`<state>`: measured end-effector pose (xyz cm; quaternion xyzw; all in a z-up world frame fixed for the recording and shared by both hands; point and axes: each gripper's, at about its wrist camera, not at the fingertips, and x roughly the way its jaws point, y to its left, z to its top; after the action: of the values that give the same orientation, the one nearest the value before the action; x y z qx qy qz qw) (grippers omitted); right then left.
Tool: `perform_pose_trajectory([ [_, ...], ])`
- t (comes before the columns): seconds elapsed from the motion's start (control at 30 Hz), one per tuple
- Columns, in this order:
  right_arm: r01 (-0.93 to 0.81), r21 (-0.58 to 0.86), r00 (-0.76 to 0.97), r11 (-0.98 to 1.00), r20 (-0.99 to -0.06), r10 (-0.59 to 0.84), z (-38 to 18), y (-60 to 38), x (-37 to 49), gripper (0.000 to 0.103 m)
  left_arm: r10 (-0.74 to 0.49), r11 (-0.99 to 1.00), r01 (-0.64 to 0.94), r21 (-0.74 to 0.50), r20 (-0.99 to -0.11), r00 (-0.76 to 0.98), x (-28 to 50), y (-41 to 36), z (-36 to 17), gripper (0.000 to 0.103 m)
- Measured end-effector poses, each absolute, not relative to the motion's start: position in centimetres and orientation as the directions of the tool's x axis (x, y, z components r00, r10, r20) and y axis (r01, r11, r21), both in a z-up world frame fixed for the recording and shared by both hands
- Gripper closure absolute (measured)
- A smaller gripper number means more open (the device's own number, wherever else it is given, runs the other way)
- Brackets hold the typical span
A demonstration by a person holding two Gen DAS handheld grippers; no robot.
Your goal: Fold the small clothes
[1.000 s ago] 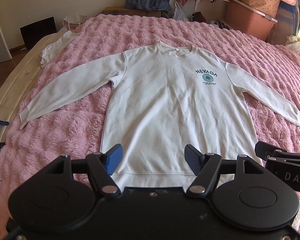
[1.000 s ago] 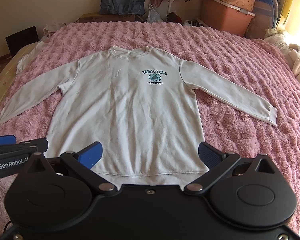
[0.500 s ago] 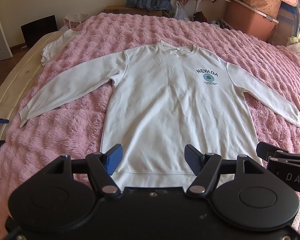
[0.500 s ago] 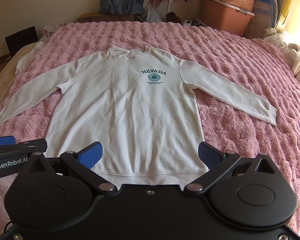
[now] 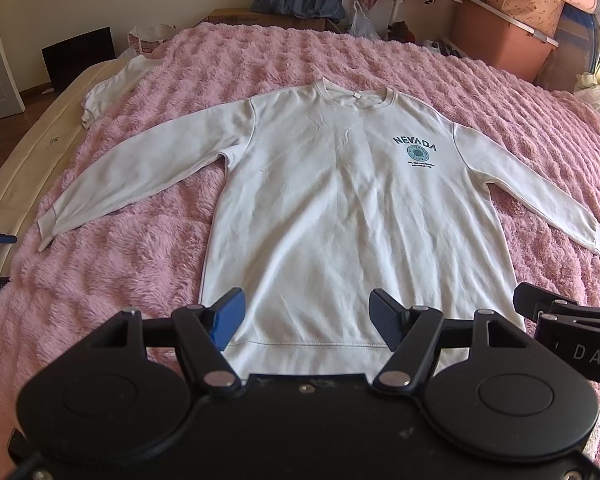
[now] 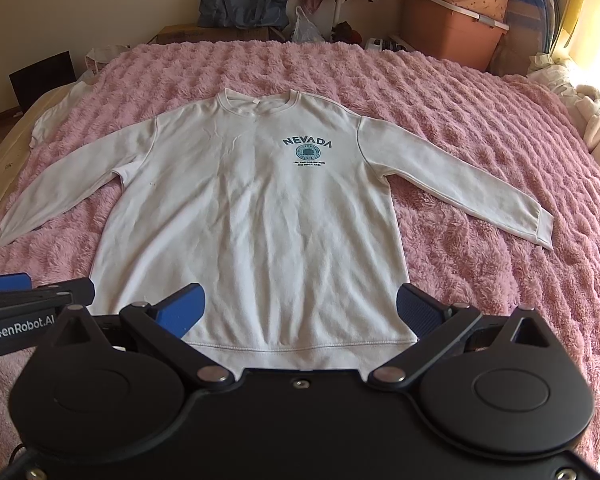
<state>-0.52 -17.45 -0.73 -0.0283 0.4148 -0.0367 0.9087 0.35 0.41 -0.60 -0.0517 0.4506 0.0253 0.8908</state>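
Observation:
A white long-sleeved sweatshirt [image 5: 340, 208] with a "NEVADA" print lies flat, front up, on the pink blanket, both sleeves spread out; it also shows in the right wrist view [image 6: 260, 216]. My left gripper [image 5: 306, 316] is open and empty above the hem, left of its middle. My right gripper [image 6: 300, 312] is open wider and empty above the hem's middle and right part. Each gripper shows at the edge of the other's view.
A fluffy pink blanket [image 5: 112, 280] covers the bed. Another white garment [image 5: 108, 88] lies at the bed's far left edge. Bags, a cardboard box and a pink storage bin [image 6: 452, 28] stand behind the bed. Pale bedding [image 6: 596, 120] lies at the right.
Both grippers have drifted very slightly; the sweatshirt sits a little lower in the left wrist view. Nothing was grasped or released.

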Motion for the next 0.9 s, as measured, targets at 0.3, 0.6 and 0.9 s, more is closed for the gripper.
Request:
perform_pose_trajectory([
  [0.3,0.043,-0.083,0.651,0.996,-0.753,-0.091,-0.76,-17.42,-0.48,0.0,-0.002,0.993,-0.096,-0.072,-0.809,0.588,0.37,0.59,-0.7,0.031],
  [0.6,0.043,-0.083,0.652,0.996,-0.753,-0.091,-0.8,-17.42,-0.44,0.0,0.0,0.993,-0.098,-0.071,-0.81,0.587,0.38,0.64,-0.67,0.031],
  [0.9,0.044,-0.082,0.65,0.996,-0.754,-0.091,-0.93,-17.4,-0.41,0.0,-0.005,0.993,-0.096,-0.074,-0.812,0.583,0.47,0.65,-0.9,0.031],
])
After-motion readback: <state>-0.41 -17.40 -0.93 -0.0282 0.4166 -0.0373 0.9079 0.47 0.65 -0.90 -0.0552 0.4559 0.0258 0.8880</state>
